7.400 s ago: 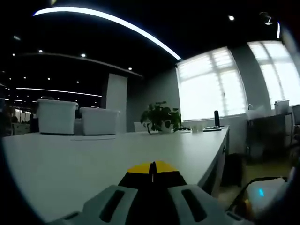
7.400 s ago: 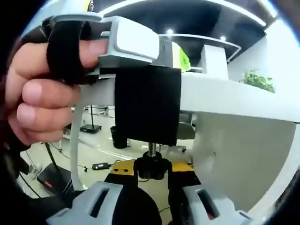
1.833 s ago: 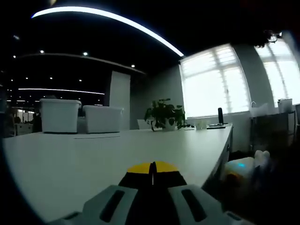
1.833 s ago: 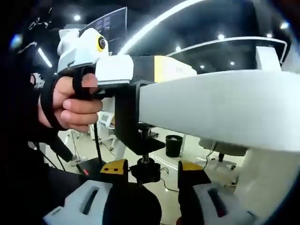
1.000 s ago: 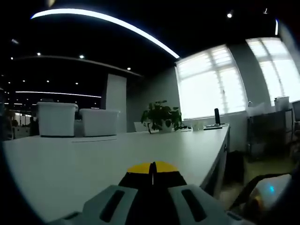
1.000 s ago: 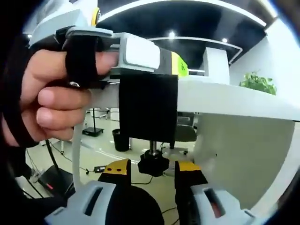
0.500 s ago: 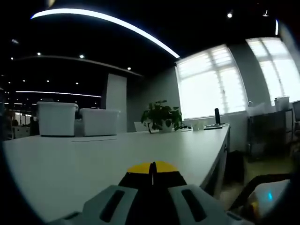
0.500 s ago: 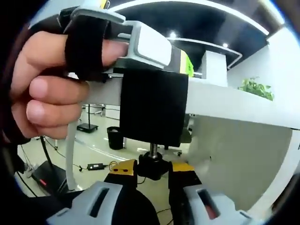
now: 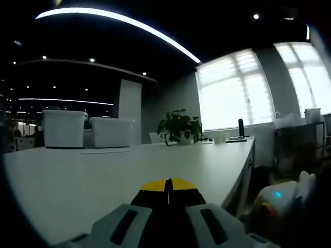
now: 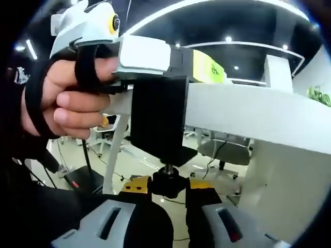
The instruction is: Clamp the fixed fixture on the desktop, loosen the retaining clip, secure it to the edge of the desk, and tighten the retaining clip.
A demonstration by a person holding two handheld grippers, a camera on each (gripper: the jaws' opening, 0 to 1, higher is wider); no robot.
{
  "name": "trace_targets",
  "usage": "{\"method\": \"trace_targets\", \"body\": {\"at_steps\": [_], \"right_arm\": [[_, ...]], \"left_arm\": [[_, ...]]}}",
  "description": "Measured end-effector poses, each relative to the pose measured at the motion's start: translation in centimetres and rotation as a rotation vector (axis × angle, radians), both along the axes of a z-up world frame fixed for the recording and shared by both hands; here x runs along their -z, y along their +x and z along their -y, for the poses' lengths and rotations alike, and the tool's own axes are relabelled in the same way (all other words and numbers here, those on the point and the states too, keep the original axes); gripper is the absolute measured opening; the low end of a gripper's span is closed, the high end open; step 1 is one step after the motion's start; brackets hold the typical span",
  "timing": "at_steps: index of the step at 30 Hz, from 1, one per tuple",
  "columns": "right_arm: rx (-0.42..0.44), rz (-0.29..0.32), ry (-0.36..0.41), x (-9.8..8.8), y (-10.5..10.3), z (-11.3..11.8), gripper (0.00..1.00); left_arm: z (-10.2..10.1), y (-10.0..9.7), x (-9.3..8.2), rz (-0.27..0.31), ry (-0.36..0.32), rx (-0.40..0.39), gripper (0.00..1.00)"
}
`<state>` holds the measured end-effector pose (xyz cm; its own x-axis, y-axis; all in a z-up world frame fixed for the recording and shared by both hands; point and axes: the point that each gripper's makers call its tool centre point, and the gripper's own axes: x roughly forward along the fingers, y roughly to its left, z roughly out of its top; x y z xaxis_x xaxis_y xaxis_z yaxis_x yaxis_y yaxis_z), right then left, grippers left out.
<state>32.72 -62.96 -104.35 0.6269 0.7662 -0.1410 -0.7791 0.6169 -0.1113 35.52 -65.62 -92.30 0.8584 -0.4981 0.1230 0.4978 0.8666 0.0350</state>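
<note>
A black clamp fixture [image 10: 158, 116] hangs over the edge of the white desk [image 10: 248, 116]. Its threaded screw ends below in a black knob [image 10: 168, 185]. My right gripper [image 10: 168, 187] is shut on that knob, a yellow-tipped jaw touching each side. A hand [image 10: 67, 111] holds my left gripper [image 10: 142, 57] flat on the desk top, right above the fixture. In the left gripper view my left gripper [image 9: 168, 185] is shut, yellow tips meeting, with nothing visible between them. The right gripper [image 9: 279, 199] shows low at the right, beside the desk edge.
Two white bins [image 9: 64, 128] and a potted plant [image 9: 178, 126] stand at the far end of the desk [image 9: 103, 175]. Bright windows [image 9: 232, 93] lie beyond. Under the desk are a desk leg [image 10: 115, 155] and an office chair [image 10: 225, 150].
One second ago the right jaws stood wider apart around the knob; they have since shut on it. The right gripper has swung and risen at the desk edge. The left gripper has stayed still.
</note>
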Motion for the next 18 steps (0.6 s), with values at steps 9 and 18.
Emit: {"method": "trace_targets", "body": {"at_steps": [9,18], "right_arm": [[-0.227,-0.027,-0.004,0.2,-0.9,-0.7,0.23],[-0.364,0.041,-0.005,0.4,-1.5,-1.1,0.23]], "left_arm": [[0.0,0.1,0.1,-0.014,-0.005,-0.002,0.01],[0.1,0.2,0.1,-0.019,-0.007,-0.007,0.01]]}}
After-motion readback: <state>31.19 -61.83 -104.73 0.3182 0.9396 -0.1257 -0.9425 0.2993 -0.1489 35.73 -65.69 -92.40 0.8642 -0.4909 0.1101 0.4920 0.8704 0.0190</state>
